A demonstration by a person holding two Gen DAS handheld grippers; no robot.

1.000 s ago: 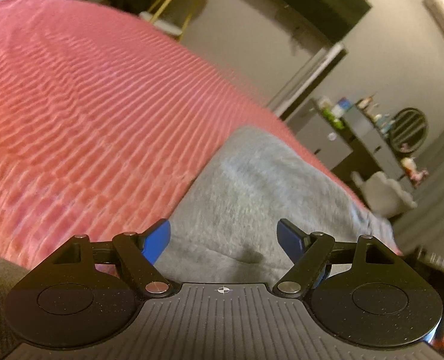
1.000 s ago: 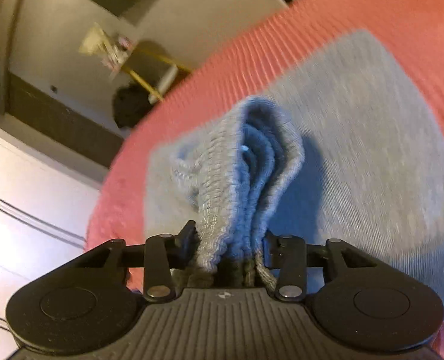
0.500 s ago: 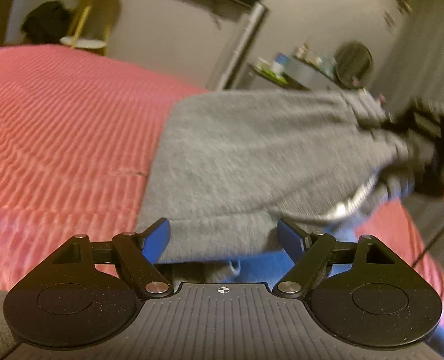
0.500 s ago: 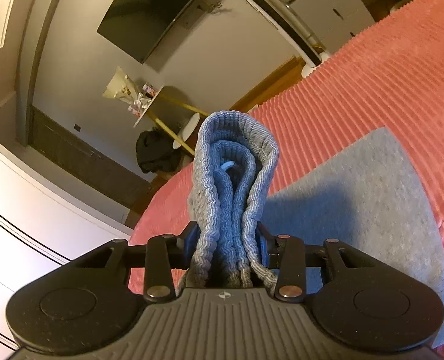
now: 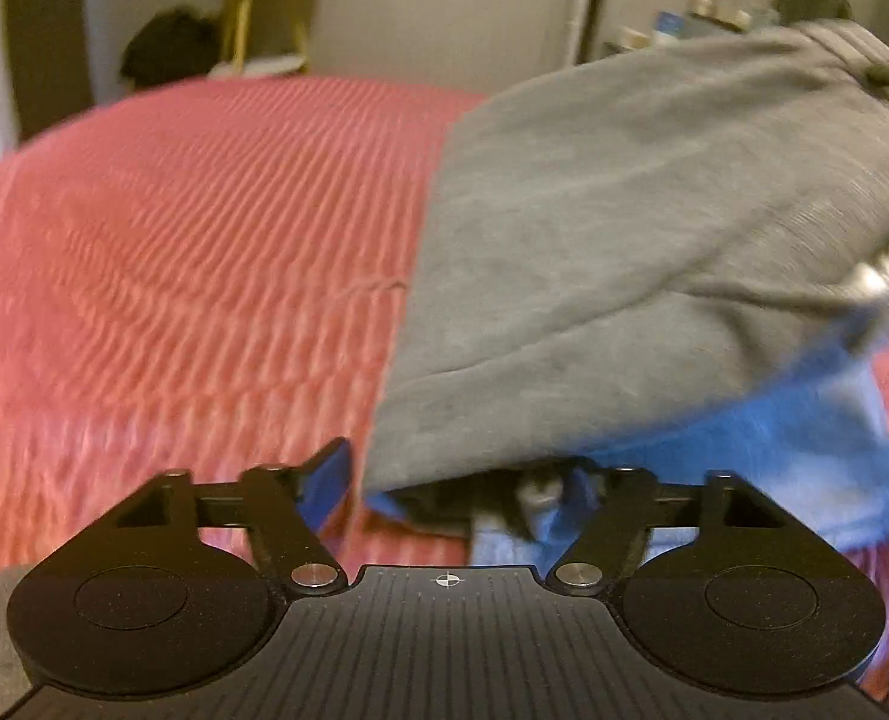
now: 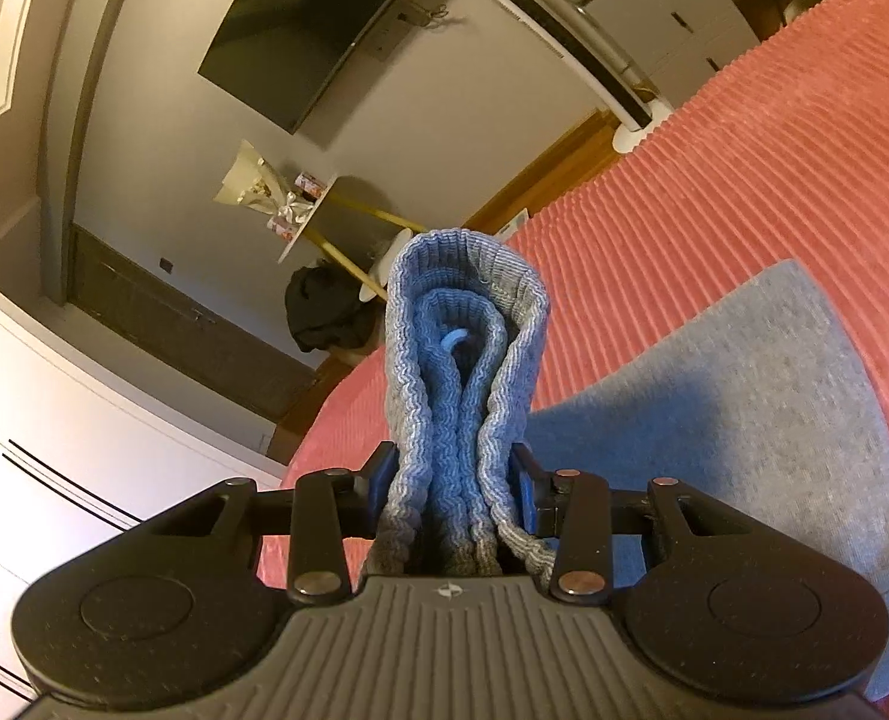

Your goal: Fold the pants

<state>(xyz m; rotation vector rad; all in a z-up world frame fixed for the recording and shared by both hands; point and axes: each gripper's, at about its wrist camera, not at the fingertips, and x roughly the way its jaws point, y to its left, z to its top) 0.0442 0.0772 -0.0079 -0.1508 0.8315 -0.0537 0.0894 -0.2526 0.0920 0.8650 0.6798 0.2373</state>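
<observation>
Right gripper pinching the bunched ribbed waistband of the grey pants at frame centre, over the pink bedspread. Left gripper spread, jaws just closing around the pants' lower edge, not yet pressing.

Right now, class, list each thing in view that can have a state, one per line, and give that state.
Pants: grey, partly lifted off the bed, bunched ribbed waistband raised.
Right gripper: shut on the waistband.
Left gripper: jaws have just been closing, lower edge of the pants between them, grip not clear.
Bedspread: pink, ribbed, spread flat.
Blue cloth: lying under the pants.
</observation>
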